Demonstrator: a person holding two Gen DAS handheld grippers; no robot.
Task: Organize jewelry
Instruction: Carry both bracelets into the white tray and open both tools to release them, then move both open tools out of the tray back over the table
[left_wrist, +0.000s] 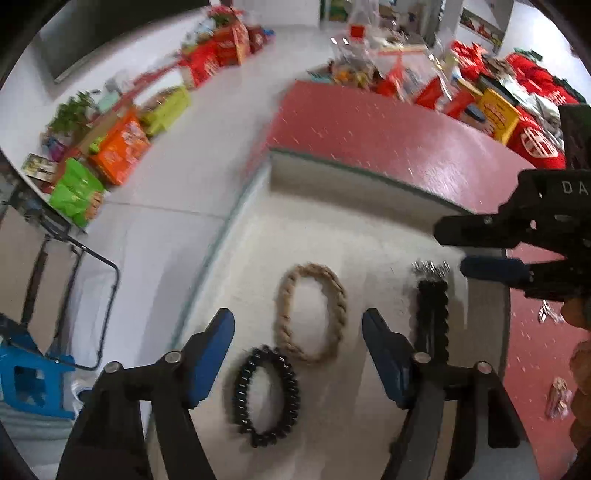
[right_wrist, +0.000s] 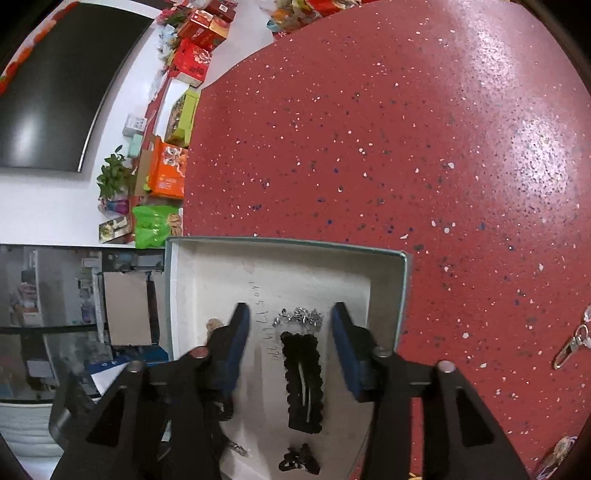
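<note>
Container: shallow white-lined box (right_wrist: 207, 280) with a teal rim, standing on a red speckled tabletop (right_wrist: 406, 147), at its left edge.

Contents of box, as seen:
- Tan braided bracelet (left_wrist: 312, 312), lying flat near the middle.
- Black beaded bracelet (left_wrist: 266, 395), just beside the tan one on its near side; whether the two touch cannot be told.
- Black scallop-edged hair clip (right_wrist: 303, 384), lying flat toward the right wall.
- Silver rhinestone piece (right_wrist: 301, 317) at the far end of the clip, touching or nearly so.
- Small black claw clip (right_wrist: 299, 463) at the near end, apart from the long clip.
- Handwritten digits on the box floor, partly legible only.

Outside box, on the tabletop to the right:
- Clear-beaded charm with a silver snap hook (right_wrist: 574, 341), well apart from the box.
- Another small trinket (left_wrist: 557, 397), blurred and unidentified.

Implements:
- Left gripper (left_wrist: 298, 360): fingers spread wide, holding nothing, hovering over the two bracelets.
- Right gripper (right_wrist: 290, 350): fingers spread wide, empty, straddling the black hair clip from above without touching it.

Progress, by judgement: mostly done. Five pieces sit in the box; at least two loose items on the table appear left to collect.
</note>
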